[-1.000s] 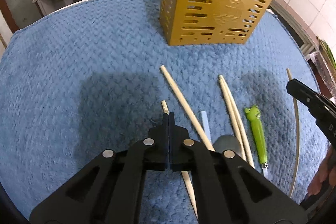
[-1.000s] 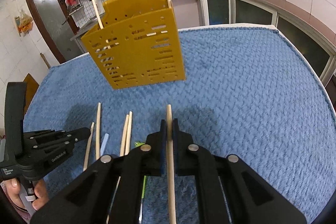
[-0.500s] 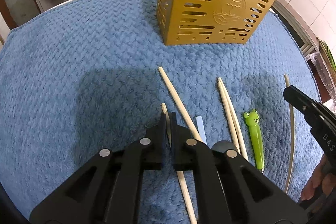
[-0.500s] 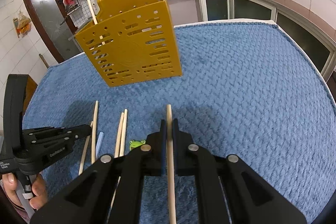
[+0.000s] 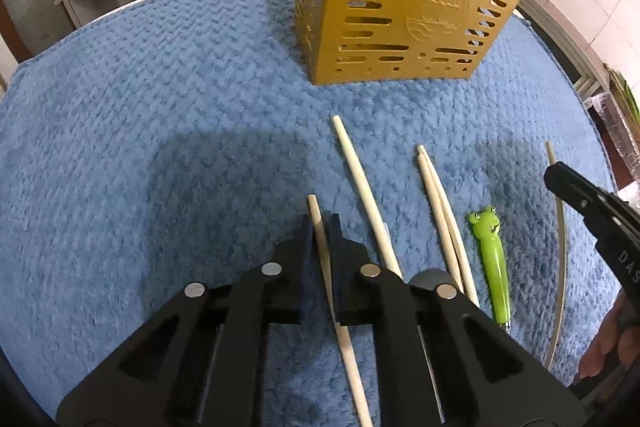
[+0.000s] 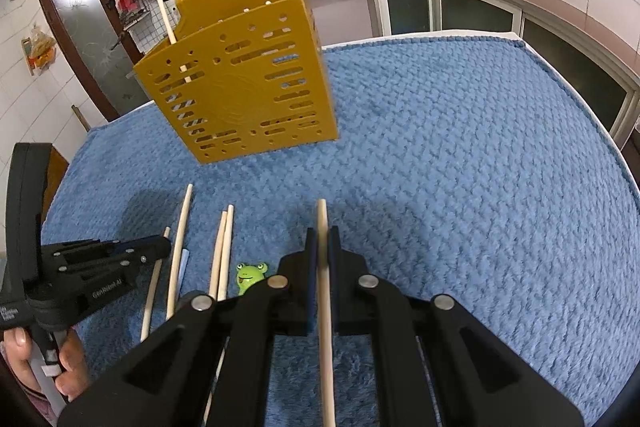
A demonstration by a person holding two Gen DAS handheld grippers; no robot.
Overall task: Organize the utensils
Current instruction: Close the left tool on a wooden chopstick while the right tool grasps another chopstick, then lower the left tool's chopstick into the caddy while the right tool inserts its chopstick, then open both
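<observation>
Blue waffle-weave cloth (image 5: 160,107) covers the table where a person works two black tongs among scattered utensils. The left gripper (image 5: 320,223) points steeply down at the cloth with a pale wooden chopstick (image 5: 316,211) between its jaws. The jaws are easing apart by a hair, and the pads sit close against the stick on both sides. Just right of these tongs lies a longer chopstick (image 5: 360,183). Farther right lie a touching pair of chopsticks (image 5: 440,219) and a green frog-headed utensil (image 5: 490,251). A grey rounded object (image 5: 430,277) shows beside the left tongs, mostly hidden by them.

The right gripper (image 6: 322,239) is narrowed onto a thin chopstick (image 6: 324,267), which runs lengthwise between its pads and pokes out past the tips. Ahead of both tongs and well apart from them stands the yellow perforated holder (image 6: 240,99), upright on the cloth. Two sticks (image 6: 162,11) rise from it, one at each end. A hand (image 6: 68,367) grips the handle of the left tongs, seen from the right tongs' camera.
</observation>
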